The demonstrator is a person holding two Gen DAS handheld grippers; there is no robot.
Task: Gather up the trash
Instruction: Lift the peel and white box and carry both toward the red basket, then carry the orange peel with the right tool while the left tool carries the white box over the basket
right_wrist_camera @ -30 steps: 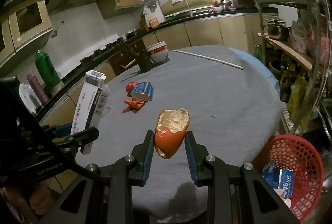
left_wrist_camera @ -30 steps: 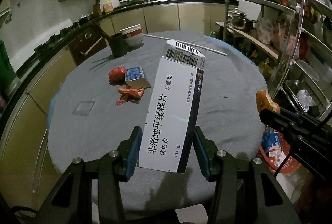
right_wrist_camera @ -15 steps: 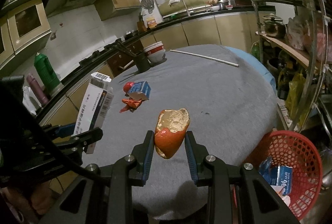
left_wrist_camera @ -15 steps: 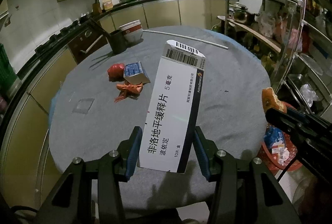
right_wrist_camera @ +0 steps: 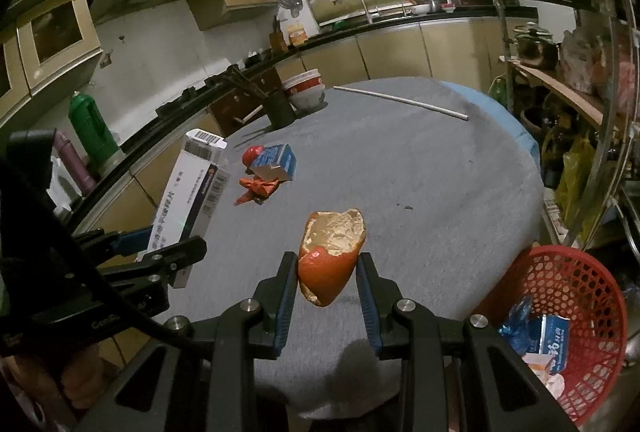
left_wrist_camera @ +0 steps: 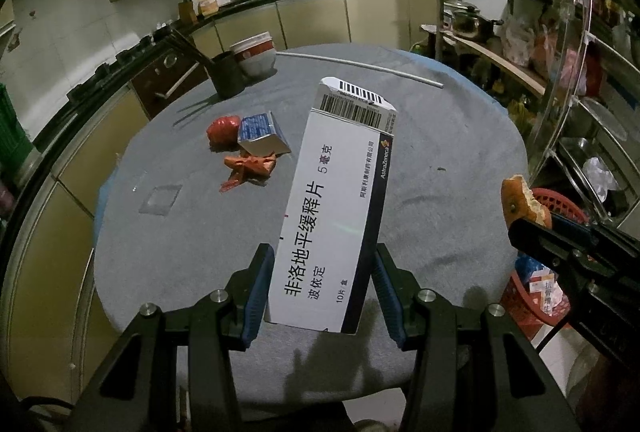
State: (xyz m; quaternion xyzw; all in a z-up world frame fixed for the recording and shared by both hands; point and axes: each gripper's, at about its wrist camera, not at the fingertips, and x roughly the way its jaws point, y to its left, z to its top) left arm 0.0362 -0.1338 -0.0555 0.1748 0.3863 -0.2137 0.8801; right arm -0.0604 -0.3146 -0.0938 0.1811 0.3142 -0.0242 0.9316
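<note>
Red mesh basket [right_wrist_camera: 576, 332]: two cartons inside, beside table [right_wrist_camera: 440, 192] | left hand-held gripper [left_wrist_camera: 322, 296] clamped on one medicine box [left_wrist_camera: 336, 208] | right hand-held gripper [right_wrist_camera: 326, 286] clamped on one orange peel [right_wrist_camera: 330, 256], both above table

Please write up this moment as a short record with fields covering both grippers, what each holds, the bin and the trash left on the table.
left gripper: shut on white medicine box, held upright above the table
right gripper: shut on orange peel, pith side facing up
bin: red mesh basket, beside the table's right edge, some packaging already inside
left on grey table: blue carton, red crumpled piece, orange wrapper, clear film square
also on table: bowls, dark holder, white rod
</note>
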